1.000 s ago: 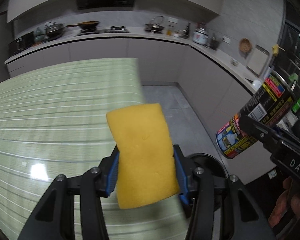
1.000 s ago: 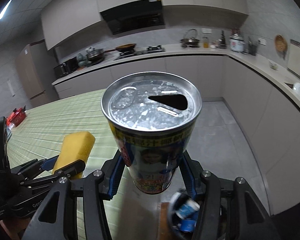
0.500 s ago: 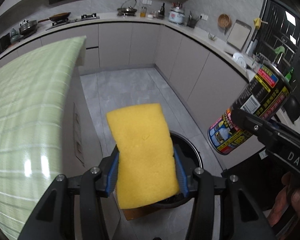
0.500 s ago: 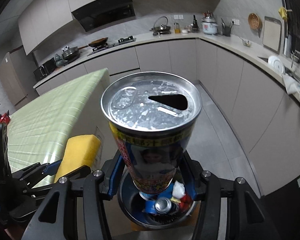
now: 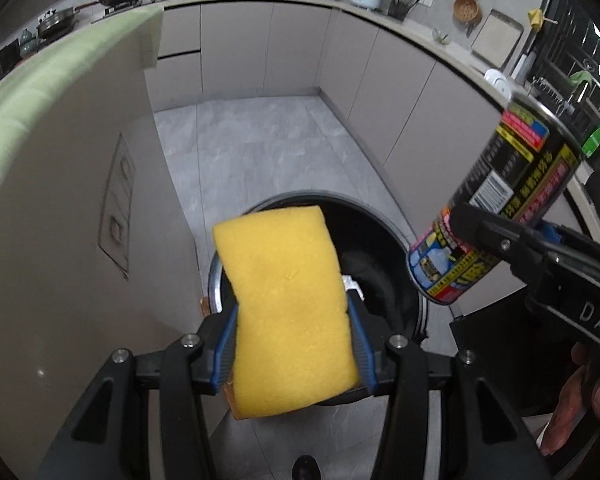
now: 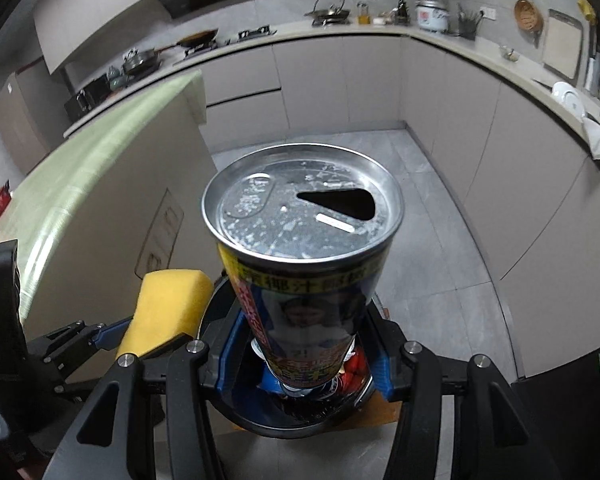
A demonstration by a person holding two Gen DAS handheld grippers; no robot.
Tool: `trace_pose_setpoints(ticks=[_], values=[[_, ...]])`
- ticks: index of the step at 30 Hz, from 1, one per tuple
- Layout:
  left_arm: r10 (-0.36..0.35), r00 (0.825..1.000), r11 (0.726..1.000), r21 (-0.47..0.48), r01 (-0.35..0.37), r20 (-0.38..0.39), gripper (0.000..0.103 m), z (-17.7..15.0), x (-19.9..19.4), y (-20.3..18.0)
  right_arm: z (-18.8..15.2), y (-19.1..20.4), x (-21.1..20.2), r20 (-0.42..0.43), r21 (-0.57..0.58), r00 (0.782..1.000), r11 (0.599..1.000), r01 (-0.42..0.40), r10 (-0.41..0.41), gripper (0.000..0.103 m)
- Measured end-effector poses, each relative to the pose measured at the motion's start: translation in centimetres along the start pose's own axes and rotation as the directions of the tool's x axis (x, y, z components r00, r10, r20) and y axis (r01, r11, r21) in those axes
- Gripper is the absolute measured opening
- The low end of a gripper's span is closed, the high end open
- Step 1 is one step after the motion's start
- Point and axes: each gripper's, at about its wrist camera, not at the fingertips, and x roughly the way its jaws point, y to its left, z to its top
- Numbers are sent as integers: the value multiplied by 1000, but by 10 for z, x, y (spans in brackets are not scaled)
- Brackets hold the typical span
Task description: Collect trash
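Both hands have swung off the green-topped counter and dropped toward the floor, and now the round bin fills the middle of both views where a second ago there was only tabletop. Biggest thing first: that counter's beige side panel takes the left of the frame, grey floor tiles run up the centre. Bin sits low centre in the left view, dark inside, rim showing past the sponge; in the right view it's at the bottom, with bits of colourful rubbish already in it. Now the can, upright, opened top facing the camera, right gripper clamped on its lower body, hanging directly over the bin mouth. Sponge next, yellow, standing on end, left gripper squeezing its lower half from both sides, long axis pointing up the frame. It's over the bin's near-left rim, so less centred than the can. By my read the right hand is better placed to let go first; the left wants a nudge further over the opening
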Motion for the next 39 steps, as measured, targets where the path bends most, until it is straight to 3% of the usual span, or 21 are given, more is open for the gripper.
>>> trace_pose_setpoints(ticks=[5,8,9,10,12,16,19,32,39], values=[[8,999,1000,-20,-9,-35,51,-2,22,-3,2,-2,30,-43,-31,999,999,-25,23,55],[26,999,999,-29,-27,-32,56,-1,34,-3,6,-6,47,-76,-30,995,998,-60,57,55],[22,999,999,-40,-23,-30,61,-1,36,-1,8,-8,55,-99,-26,992,996,-82,79,56],[22,999,998,-57,-23,-28,75,-3,37,1,10,-12,62,-130,-18,989,997,-78,75,58],[71,997,993,-92,-72,-14,95,-9,31,5,11,-26,61,-128,23,991,999,-43,46,103],[79,997,989,-124,-81,-15,99,-16,14,10,3,-61,46,-133,121,991,992,25,-9,103],[94,995,988,-124,-96,-17,99,-22,2,9,-6,-69,42,-160,94,984,991,92,-76,103],[123,992,988,-87,-125,-25,99,-30,-44,0,-38,-49,-9,-151,-3,980,991,132,-131,103],[79,996,995,-69,-76,40,100,-40,-101,-15,-54,-30,-80,-77,-39,982,985,168,-171,103]])
